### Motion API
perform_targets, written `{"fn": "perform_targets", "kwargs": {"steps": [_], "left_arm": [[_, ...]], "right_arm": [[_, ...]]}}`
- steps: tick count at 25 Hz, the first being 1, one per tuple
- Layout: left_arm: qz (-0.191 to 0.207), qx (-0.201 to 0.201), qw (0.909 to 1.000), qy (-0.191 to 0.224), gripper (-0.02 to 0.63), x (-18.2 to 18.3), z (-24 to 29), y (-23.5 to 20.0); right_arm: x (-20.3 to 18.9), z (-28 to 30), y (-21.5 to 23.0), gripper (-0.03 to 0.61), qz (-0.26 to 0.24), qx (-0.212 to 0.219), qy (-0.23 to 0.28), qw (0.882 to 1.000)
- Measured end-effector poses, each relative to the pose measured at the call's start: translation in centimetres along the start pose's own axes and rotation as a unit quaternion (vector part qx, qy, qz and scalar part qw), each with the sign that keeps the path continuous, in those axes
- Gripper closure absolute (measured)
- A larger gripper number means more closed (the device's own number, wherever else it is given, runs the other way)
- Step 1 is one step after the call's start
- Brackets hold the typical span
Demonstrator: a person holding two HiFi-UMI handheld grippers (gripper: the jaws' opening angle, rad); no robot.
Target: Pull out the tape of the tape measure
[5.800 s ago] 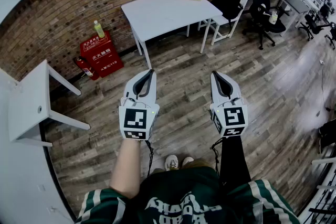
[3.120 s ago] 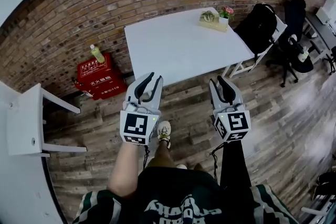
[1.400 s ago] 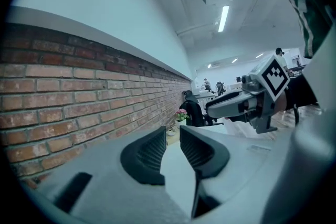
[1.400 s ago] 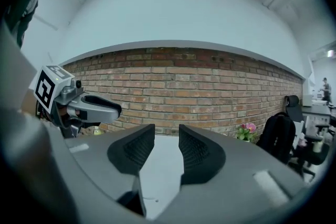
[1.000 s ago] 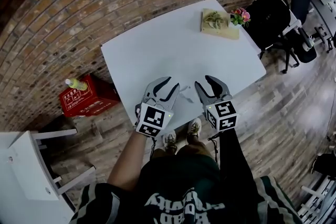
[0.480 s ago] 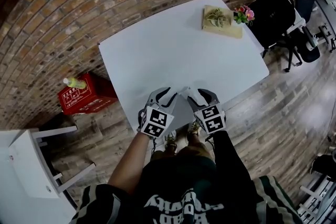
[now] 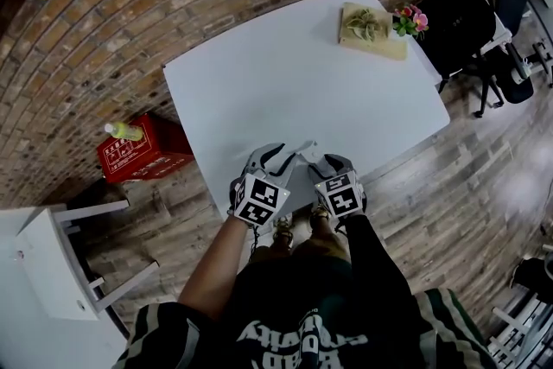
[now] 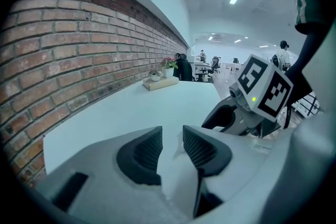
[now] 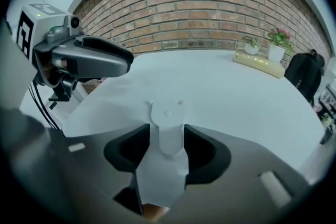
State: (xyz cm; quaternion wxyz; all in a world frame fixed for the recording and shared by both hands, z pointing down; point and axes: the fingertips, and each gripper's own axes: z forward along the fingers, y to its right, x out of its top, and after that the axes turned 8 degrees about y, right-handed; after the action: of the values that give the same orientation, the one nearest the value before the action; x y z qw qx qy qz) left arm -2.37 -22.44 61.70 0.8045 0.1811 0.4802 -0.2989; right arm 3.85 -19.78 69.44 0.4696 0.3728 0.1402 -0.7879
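A small white tape measure (image 9: pixel 168 122) lies flat near the front edge of the white table (image 7: pixel 285 73); in the head view the tape measure (image 7: pixel 303 147) is a faint shape just beyond both grippers. My right gripper (image 9: pixel 167 147) has just been opening. Its jaws stand wide, one on each side of the tape measure's rounded end, and do not press on it. In the head view the right gripper (image 7: pixel 323 160) points steeply down. My left gripper (image 8: pixel 172 143) hovers beside it with a narrow gap between its pads and only table showing in that gap; from above the left gripper (image 7: pixel 275 151) sits left of the tape measure.
A wooden tray with plants and pink flowers (image 7: pixel 373 28) stands at the table's far right corner. A brick wall runs behind. On the floor are a red box with a bottle (image 7: pixel 143 153) at the left, a second white table (image 7: pixel 43 272), and chairs with a black backpack (image 7: pixel 462 13).
Both grippers have sunk to the table's near edge and drawn closer together. The right one has tipped down over the tape measure.
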Motion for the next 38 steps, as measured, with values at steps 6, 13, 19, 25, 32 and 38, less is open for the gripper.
{"fn": "perform_targets", "kwargs": {"steps": [6,13,19,25,32,38], "left_arm": [[0.000,0.001,0.9999,-0.015,0.486,-1.2,0.4,-0.3],[0.007,-0.033,0.9984,-0.045,0.492,-3.1,2.0,0.3],[0.066,-0.070,0.9925,-0.076,0.492,-4.4,3.3,0.9],[0.109,-0.111,0.9832,-0.096,0.493,-5.4,4.3,2.3],[0.156,-0.151,0.9677,-0.129,0.546,-6.6,4.9,3.4],[0.106,-0.130,0.9772,-0.129,0.575,-6.6,5.0,3.2]], "right_arm": [[-0.3,-0.1,0.6,0.428,0.007,-0.002,0.002,1.000],[-0.6,0.1,0.5,0.428,-0.007,0.014,-0.005,1.000],[-0.7,0.2,0.4,0.428,-0.040,0.045,-0.016,0.998],[-0.7,0.2,0.4,0.426,-0.059,0.065,-0.020,0.996],[-0.7,0.1,0.3,0.426,-0.063,0.068,-0.015,0.996],[-0.8,0.0,0.5,0.426,-0.058,0.061,-0.010,0.996]]}}
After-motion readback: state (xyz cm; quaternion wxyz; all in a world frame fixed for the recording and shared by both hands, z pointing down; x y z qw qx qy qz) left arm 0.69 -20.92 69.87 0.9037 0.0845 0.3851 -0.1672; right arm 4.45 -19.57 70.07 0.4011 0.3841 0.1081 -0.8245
